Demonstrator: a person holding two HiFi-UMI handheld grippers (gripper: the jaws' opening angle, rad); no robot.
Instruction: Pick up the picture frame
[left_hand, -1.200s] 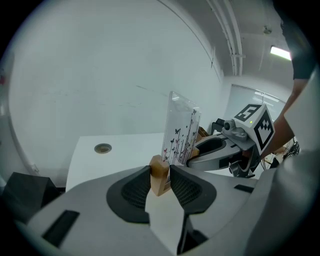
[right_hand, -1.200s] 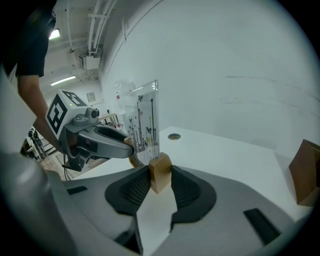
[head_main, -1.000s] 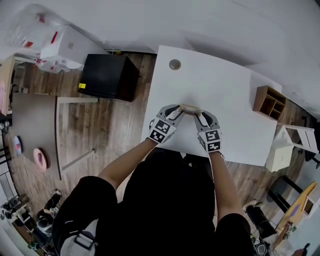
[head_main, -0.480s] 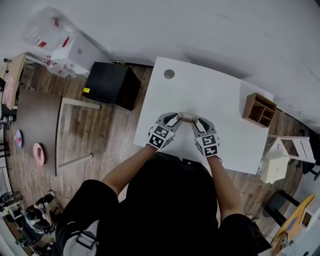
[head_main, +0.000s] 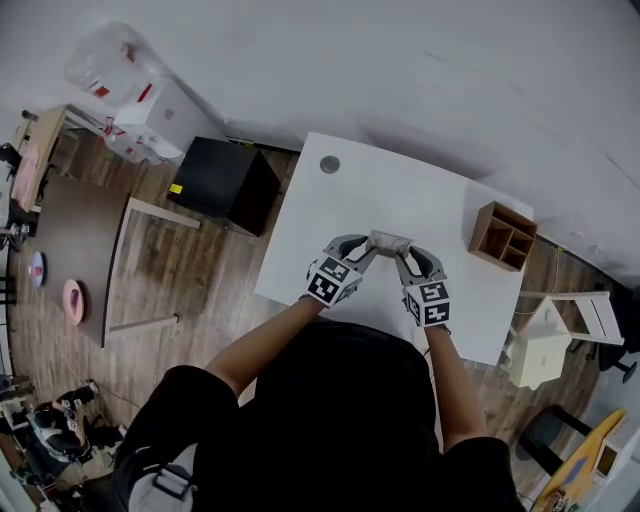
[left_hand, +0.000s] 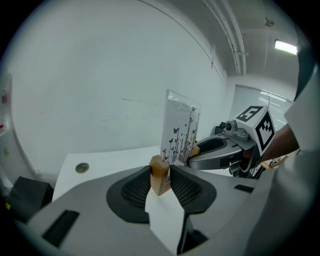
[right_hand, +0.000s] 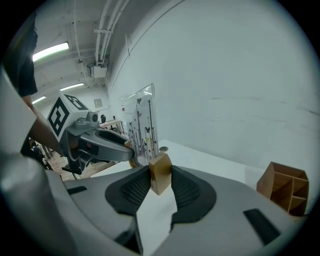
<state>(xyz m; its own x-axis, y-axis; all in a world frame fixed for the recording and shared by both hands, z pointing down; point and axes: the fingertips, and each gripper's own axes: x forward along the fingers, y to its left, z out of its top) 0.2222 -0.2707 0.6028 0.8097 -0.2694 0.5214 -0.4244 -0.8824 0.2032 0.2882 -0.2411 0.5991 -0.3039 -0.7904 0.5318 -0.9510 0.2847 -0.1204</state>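
The picture frame (head_main: 389, 241) is a clear upright pane (left_hand: 180, 131) printed with small flowers and butterflies, standing in a wooden base. It hangs above the white table (head_main: 440, 205), held at both ends. My left gripper (head_main: 365, 250) is shut on the base's left wooden end (left_hand: 160, 174). My right gripper (head_main: 402, 253) is shut on the right wooden end (right_hand: 160, 173). The pane (right_hand: 142, 125) stands upright between the two grippers, and each gripper view shows the other gripper across it.
A wooden compartment box (head_main: 503, 235) stands at the table's right end, also seen as the box (right_hand: 284, 187). A round grommet (head_main: 330, 164) sits in the far left corner. A black cabinet (head_main: 222, 182) stands left of the table on the wood floor.
Both grippers have risen together with the frame held between them, lifting it off the table. The head view has shifted, so the table now looks smaller and farther.
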